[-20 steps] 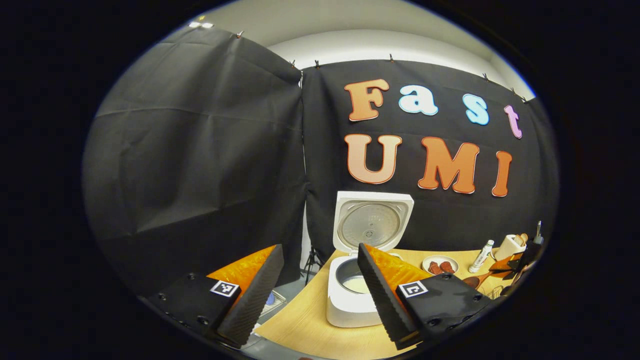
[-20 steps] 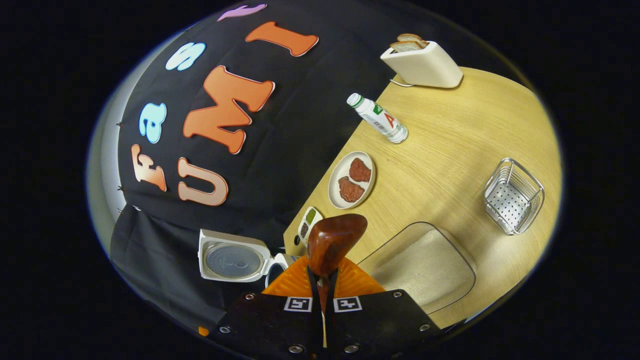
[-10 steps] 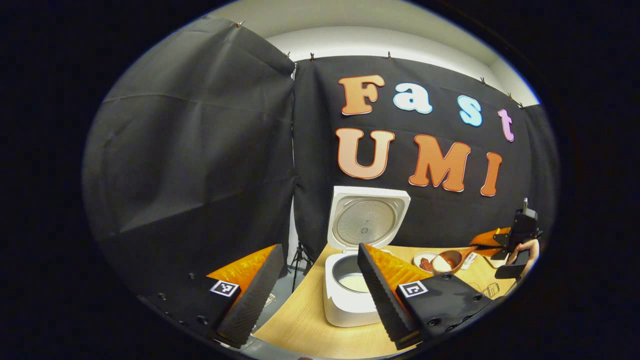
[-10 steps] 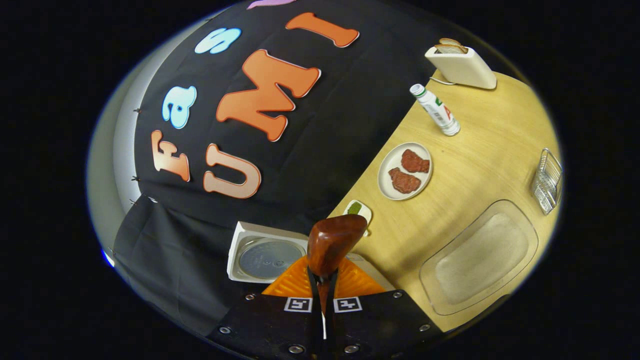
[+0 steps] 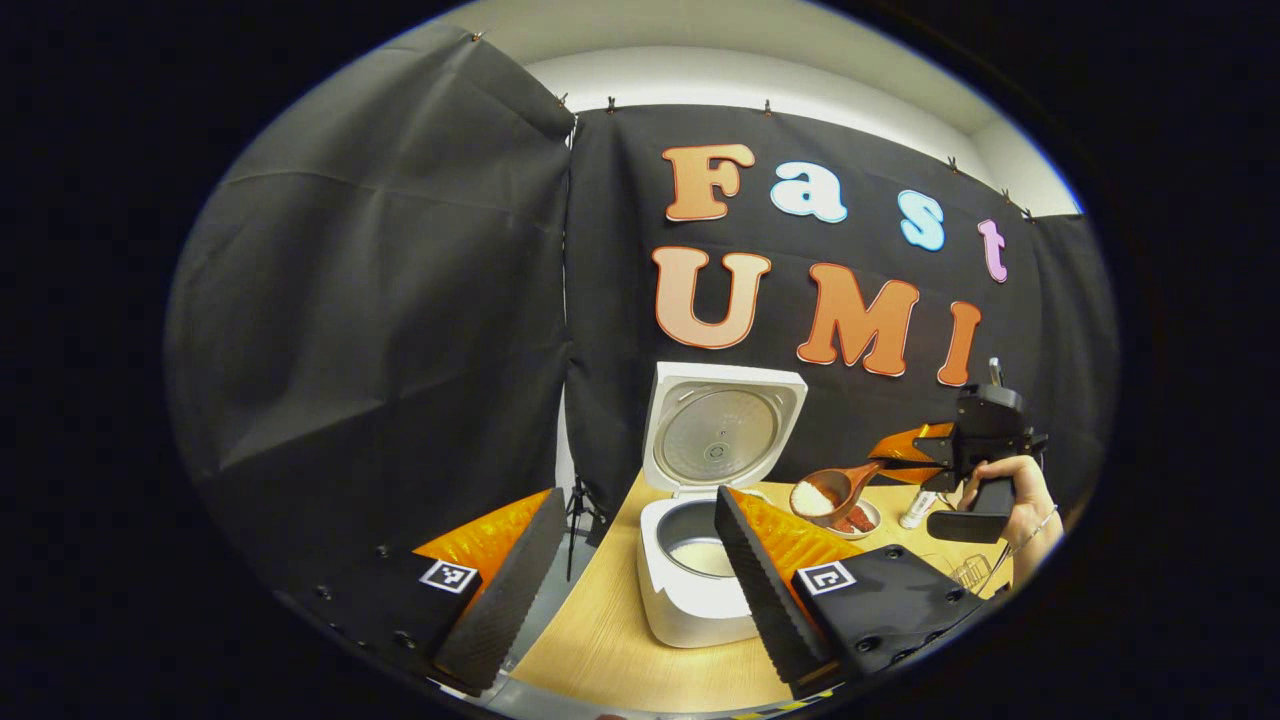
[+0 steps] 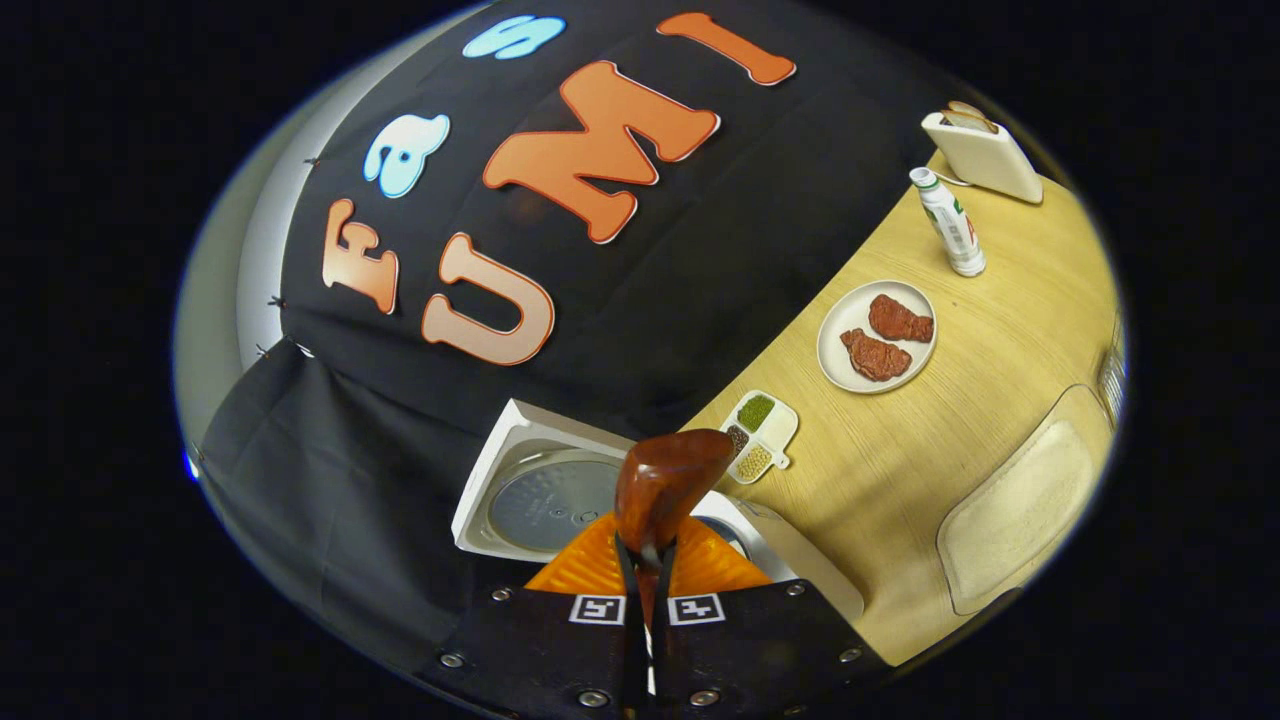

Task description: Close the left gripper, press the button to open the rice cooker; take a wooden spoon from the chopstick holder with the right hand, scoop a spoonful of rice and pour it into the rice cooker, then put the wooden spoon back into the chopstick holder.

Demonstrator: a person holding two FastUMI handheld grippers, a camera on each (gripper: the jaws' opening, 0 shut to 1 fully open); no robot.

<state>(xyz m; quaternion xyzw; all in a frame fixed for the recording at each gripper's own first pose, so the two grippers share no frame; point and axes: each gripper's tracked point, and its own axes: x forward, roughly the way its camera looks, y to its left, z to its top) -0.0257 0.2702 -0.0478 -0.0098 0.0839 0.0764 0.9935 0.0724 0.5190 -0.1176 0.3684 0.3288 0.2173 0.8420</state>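
Right gripper [image 6: 645, 560] clamps wooden spoon [image 6: 665, 480] by its handle, bowl's underside facing cam. Behind it: rice cooker [image 6: 790, 560], lid up, w/ seasoning dish [image 6: 760, 435] just beside. Plate [image 6: 845, 330] w/ meat; clear tray [image 6: 1020, 500] probably holds rice.

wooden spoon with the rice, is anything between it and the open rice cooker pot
Nothing visible. In the left gripper view the wooden spoon, loaded with rice and held by the right gripper, hangs in the air to the right of the rice cooker, whose lid stands open behind the pot.
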